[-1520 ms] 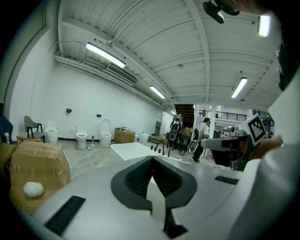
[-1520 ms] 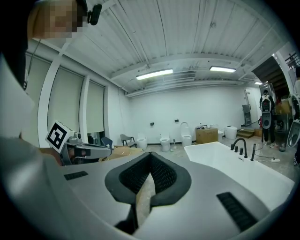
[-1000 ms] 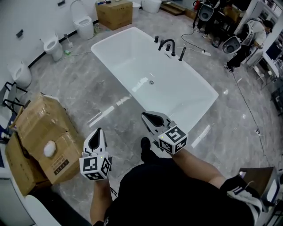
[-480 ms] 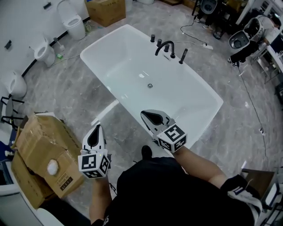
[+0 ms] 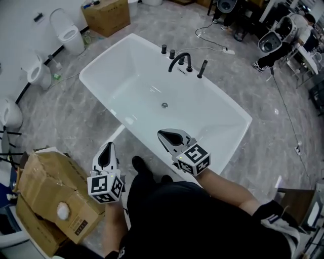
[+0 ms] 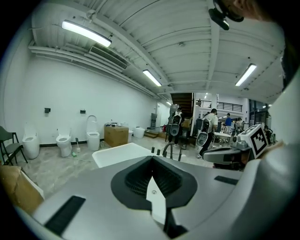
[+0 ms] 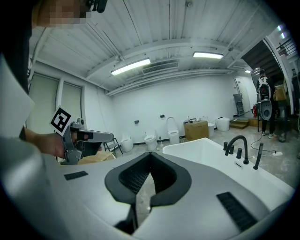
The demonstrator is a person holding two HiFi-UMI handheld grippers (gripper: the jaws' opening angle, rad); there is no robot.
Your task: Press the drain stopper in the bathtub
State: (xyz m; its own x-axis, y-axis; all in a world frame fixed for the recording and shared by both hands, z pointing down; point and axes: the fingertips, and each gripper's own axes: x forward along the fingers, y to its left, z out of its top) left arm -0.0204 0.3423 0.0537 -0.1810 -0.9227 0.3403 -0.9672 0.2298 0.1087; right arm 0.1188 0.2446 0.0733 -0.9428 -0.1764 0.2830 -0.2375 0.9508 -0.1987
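The white bathtub (image 5: pixel 223 109) fills the floor (image 5: pixel 76 111) ahead. The left tongs (image 5: pixel 107 147) and right tongs (image 5: pixel 163 134) are pressed together, empty, held short of its near rim, likely readied as pushers. The drain stopper (image 5: pixel 164 105) sits mid-basin, untouched.

Clearances and obstructions, bathroom showroom floor.

- Bathtub (image 5: pixel 223 109): the basin is open from above, and its white floor is smooth around the drain stopper (image 5: pixel 164 105).
- Near rim: low and unobstructed. The right gripper (image 5: pixel 163 133) hangs just above it, with open air between it and the stopper.
- Far rim: a black faucet (image 5: pixel 180 59) arches over the basin. Two knobs (image 5: pixel 163 49) stand to its left and an upright hand shower (image 5: pixel 202 69) to its right, so this side is obstructed.
- Near left: cardboard boxes (image 5: pixel 50 197) narrow the floor strip (image 5: pixel 76 116) beside the left gripper (image 5: pixel 106 147).
- Far left: toilets (image 5: pixel 66 30) line the wall, well apart from the tub.
- Far: a carton (image 5: pixel 106 15) stands on the floor, and a cable (image 5: pixel 212 49) trails behind the faucet.
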